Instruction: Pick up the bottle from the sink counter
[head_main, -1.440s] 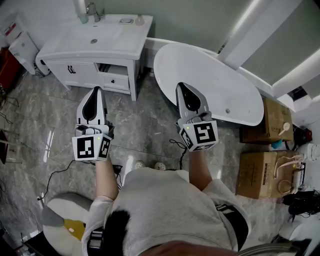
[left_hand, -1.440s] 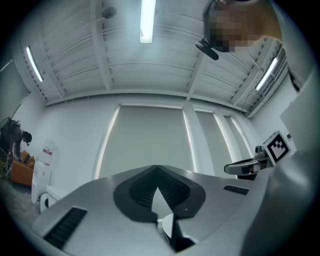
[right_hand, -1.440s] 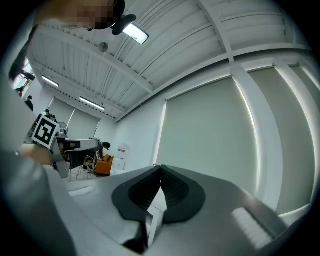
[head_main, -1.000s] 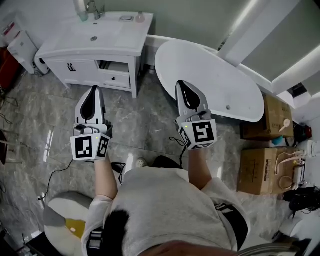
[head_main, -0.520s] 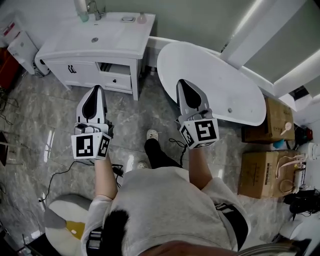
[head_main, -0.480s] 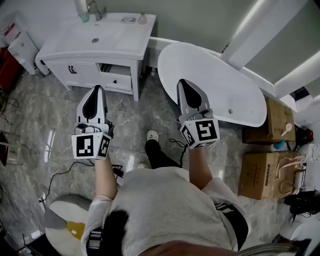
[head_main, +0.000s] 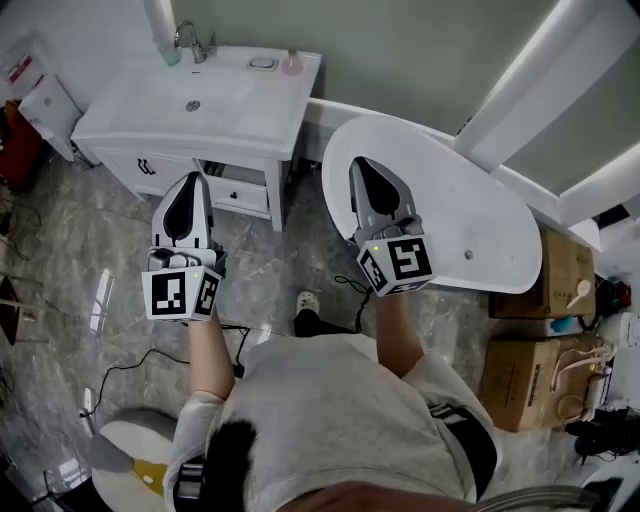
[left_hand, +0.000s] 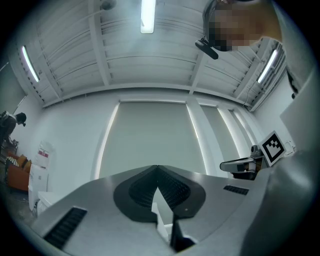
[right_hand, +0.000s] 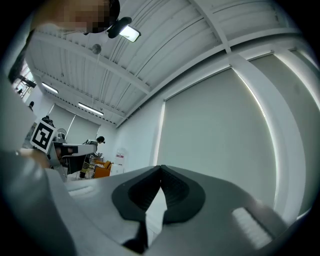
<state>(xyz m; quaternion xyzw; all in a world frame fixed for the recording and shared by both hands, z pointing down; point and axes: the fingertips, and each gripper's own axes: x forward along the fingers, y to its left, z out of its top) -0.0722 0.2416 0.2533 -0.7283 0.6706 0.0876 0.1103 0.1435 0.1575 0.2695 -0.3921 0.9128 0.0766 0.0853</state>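
Observation:
The white sink counter (head_main: 235, 105) stands at the head view's upper left, with a basin and a faucet (head_main: 192, 41). A small pink bottle (head_main: 292, 63) stands at the counter's back right next to a soap dish (head_main: 262, 63). A taller pale container (head_main: 161, 22) stands at the back left. My left gripper (head_main: 192, 178) hangs shut and empty in front of the vanity, well short of the bottle. My right gripper (head_main: 358, 162) is also shut and empty, over the rim of a white bathtub (head_main: 470, 215). Both gripper views show closed jaws against wall and ceiling, left gripper (left_hand: 157, 168) and right gripper (right_hand: 161, 168).
A vanity drawer (head_main: 236, 192) stands slightly open. Cardboard boxes (head_main: 563, 278) sit at the right beyond the tub. Cables (head_main: 140, 365) trail over the marble floor. A white unit (head_main: 48, 102) stands left of the vanity. A round stool (head_main: 125, 445) is at the lower left.
The person has stepped forward, so the vanity and tub lie nearer to both grippers. Both grippers stay shut and empty. A foot now shows on the floor between the arms.

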